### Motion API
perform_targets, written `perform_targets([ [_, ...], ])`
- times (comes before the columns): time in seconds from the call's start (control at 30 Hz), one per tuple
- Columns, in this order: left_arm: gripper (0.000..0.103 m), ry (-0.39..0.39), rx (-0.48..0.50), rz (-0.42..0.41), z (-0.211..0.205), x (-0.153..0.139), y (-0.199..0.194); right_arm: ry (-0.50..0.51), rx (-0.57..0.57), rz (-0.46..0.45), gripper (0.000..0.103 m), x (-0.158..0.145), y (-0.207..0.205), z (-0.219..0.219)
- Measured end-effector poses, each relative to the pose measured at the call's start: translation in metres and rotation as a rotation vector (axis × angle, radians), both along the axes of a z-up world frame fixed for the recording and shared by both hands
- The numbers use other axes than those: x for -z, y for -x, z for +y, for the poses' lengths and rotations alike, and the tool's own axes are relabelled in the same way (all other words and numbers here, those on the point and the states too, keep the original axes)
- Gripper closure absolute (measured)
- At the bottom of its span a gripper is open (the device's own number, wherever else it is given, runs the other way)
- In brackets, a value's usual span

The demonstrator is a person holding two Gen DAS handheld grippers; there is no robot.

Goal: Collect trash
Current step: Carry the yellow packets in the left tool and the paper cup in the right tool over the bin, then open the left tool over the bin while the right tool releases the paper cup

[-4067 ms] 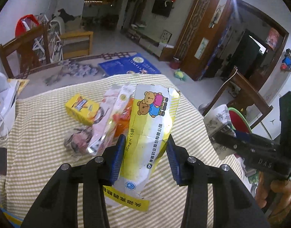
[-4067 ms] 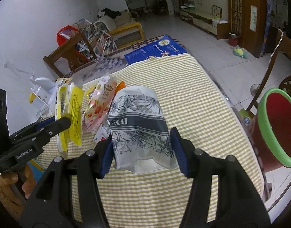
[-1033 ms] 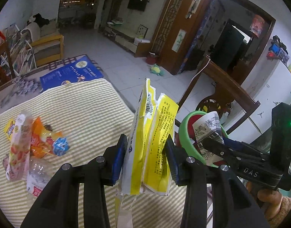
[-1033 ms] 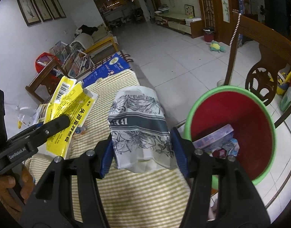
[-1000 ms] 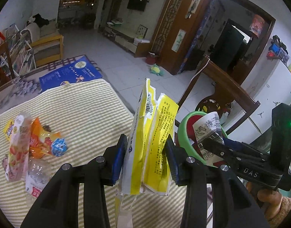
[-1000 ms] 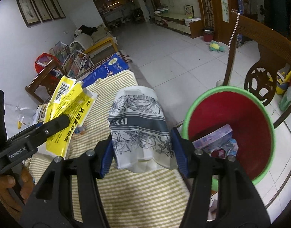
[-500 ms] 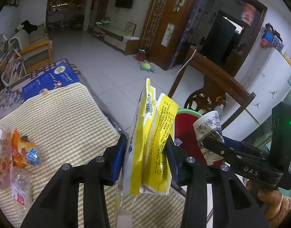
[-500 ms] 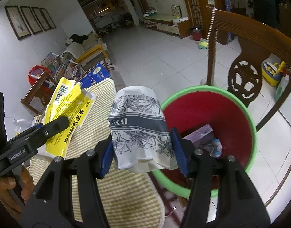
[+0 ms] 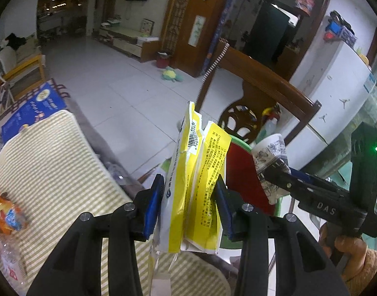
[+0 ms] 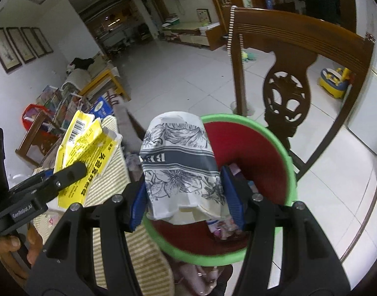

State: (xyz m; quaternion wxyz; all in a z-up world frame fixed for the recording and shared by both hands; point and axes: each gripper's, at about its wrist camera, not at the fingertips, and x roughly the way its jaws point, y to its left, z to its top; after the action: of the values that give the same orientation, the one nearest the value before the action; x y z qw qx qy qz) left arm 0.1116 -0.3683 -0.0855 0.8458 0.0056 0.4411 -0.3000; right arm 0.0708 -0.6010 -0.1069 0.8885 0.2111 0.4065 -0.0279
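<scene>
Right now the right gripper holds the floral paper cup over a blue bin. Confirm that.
Not quite: the bin is red inside with a green rim, as the right wrist view shows. The right gripper does hold the floral cup over it.

Four seconds back both pairs of tongs sit low over the striped tablecloth (image 9: 48,172), each closing on a piece of trash among the litter. Now the right gripper (image 10: 186,197) holds the flower-printed paper cup (image 10: 179,165) directly above the mouth of the red bin with the green rim (image 10: 282,148), which was off to its right at first and has slid under its tips over the last second. The left gripper (image 9: 188,204) has lifted the yellow packet (image 9: 198,185) off the cloth and carried it past the table's edge; the bin now lies just ahead of its right finger, and the orange wrappers (image 9: 6,214) have dropped far to its left.
</scene>
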Motion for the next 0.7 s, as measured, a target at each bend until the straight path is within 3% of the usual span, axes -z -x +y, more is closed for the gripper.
perform_targets([
  [0.27,0.063,-0.016,0.097,0.037,-0.044,0.013,-0.005,-0.007,0.06,0.029,0.048,0.011,0.004,-0.028],
  [0.33,0.059,-0.02,0.105,0.043,-0.05,0.015,-0.007,0.018,0.066,0.043,0.043,0.013,0.004,-0.029],
  [0.37,0.05,-0.019,0.103,0.043,-0.051,0.015,-0.007,0.031,0.08,0.044,0.027,0.012,0.005,-0.03],
  [0.4,0.047,-0.01,0.099,0.039,-0.05,0.015,-0.007,0.033,0.09,0.035,0.022,0.012,0.007,-0.03],
  [0.7,0.047,-0.007,0.017,0.045,-0.008,0.018,-0.01,0.002,0.072,0.033,0.022,0.009,0.007,-0.016],
])
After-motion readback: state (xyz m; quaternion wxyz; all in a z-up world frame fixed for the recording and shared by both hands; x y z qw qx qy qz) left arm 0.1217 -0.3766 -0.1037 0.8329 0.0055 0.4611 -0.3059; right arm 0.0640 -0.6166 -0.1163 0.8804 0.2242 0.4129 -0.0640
